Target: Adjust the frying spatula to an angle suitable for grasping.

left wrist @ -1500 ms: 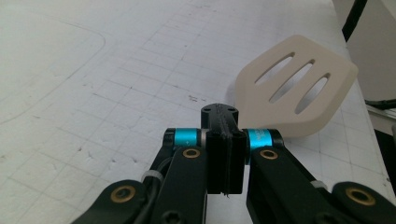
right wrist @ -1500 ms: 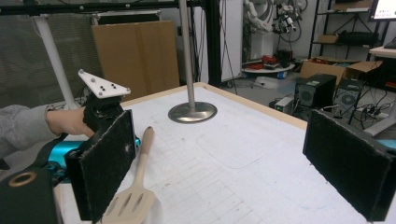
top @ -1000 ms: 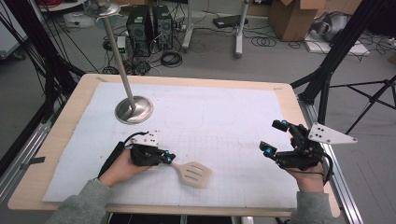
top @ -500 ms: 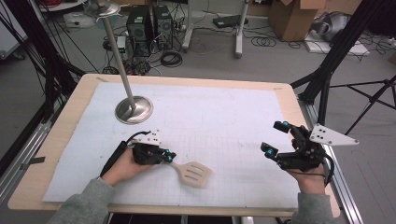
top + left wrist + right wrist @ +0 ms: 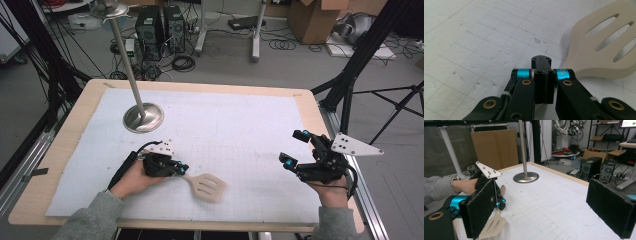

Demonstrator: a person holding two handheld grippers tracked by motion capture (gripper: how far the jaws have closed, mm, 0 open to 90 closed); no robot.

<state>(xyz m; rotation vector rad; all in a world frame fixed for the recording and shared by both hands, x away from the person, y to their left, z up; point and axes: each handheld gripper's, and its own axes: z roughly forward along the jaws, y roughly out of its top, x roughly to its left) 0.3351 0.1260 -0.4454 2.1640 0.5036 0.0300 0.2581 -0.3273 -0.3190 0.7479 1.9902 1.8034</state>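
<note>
Matt beige plastic spatula; shiny metal stand.

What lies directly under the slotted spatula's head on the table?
The spatula lies on the white gridded sheet, which shows through its slots. Its handle end is hidden inside the shut left gripper, so how it is held there cannot be seen.

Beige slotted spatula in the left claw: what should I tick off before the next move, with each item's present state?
1. Left claw shut on the beige slotted plastic spatula by its handle: ok.
2. Spatula blade lying low over the white gridded foam mat; touching it: cannot tell.
3. Right claw open, nothing between its pads: ok.
4. Steel stand with round base well apart from both claws: ok.
5. Mat between the two claws free of other things: ok.
</note>
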